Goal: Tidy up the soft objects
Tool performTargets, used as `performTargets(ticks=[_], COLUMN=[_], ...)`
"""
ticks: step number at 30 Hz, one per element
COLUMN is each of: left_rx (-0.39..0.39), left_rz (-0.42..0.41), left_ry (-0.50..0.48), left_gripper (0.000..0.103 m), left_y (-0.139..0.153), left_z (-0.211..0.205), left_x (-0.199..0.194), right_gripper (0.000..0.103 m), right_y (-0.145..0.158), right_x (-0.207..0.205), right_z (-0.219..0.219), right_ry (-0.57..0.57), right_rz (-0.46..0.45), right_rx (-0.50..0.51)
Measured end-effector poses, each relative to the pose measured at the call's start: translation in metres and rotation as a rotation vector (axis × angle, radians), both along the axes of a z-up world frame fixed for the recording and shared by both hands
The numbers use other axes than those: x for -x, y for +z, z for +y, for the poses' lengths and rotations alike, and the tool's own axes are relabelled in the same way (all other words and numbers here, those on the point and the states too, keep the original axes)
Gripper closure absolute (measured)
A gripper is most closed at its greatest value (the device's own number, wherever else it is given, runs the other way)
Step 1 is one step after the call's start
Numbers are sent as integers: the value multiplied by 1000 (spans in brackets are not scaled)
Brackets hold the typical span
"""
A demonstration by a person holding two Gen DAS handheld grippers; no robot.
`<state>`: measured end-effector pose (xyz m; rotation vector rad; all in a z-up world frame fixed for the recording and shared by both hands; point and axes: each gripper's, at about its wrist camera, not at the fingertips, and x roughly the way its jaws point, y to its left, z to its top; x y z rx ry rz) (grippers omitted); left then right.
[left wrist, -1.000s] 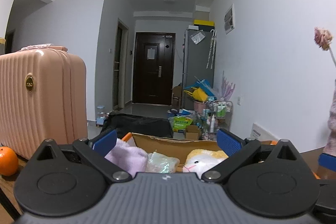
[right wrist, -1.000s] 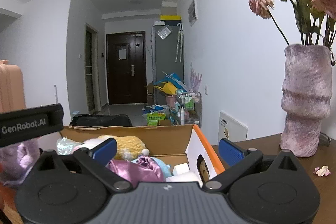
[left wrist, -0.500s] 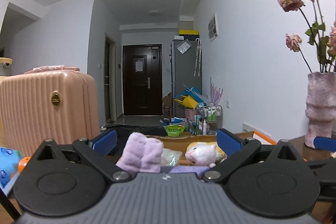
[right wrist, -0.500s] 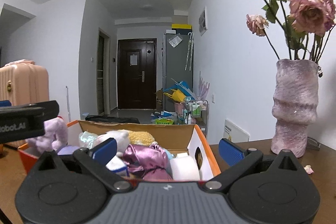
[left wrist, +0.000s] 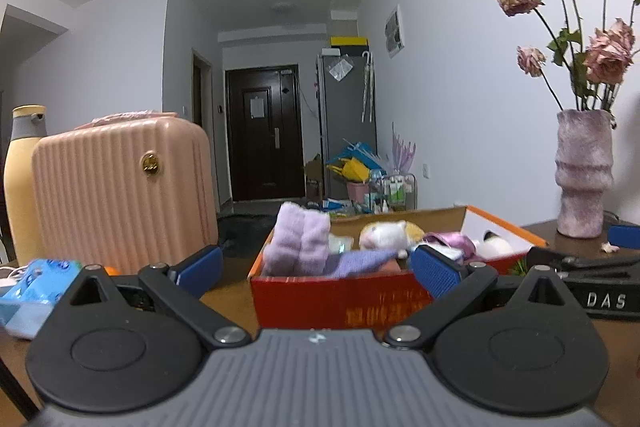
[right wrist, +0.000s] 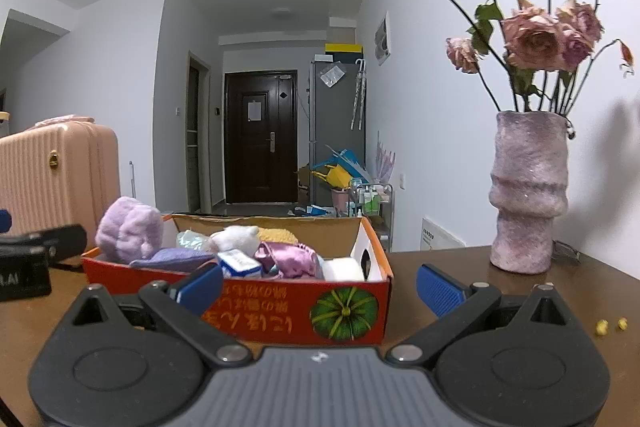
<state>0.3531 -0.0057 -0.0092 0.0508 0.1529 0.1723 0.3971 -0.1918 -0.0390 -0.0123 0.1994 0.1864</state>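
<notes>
Inside red box, soft toys

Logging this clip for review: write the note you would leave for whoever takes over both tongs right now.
Left tongs: open, empty, held in front of the box.
Right tongs: open, empty, facing the box's front wall.
Cardboard box stands on the wooden table, packed with soft things: lilac plush sticking up at its left end, white plush toy, shiny purple fabric, white roll.
Done: those items sit in the box.
Left: a blue packet lies on the table left of the box; whether it belongs in is unclear. The vase stands close on the right, so mind it.
</notes>
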Motion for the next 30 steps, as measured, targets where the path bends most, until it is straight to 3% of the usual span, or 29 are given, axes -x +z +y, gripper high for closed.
performTargets(ticks=[20,30], left_rx=[12,26], left_rz=[104,142], left_ry=[-36,-70], left_gripper=[0,0], left_y=[-5,15], left_z=[3,5], left_x=[121,184], right_gripper=[0,0], right_y=[1,15], right_x=[129,195], right_z=[-5,-8], right_ry=[35,46], right_rz=[78,91], right_rx=[16,29])
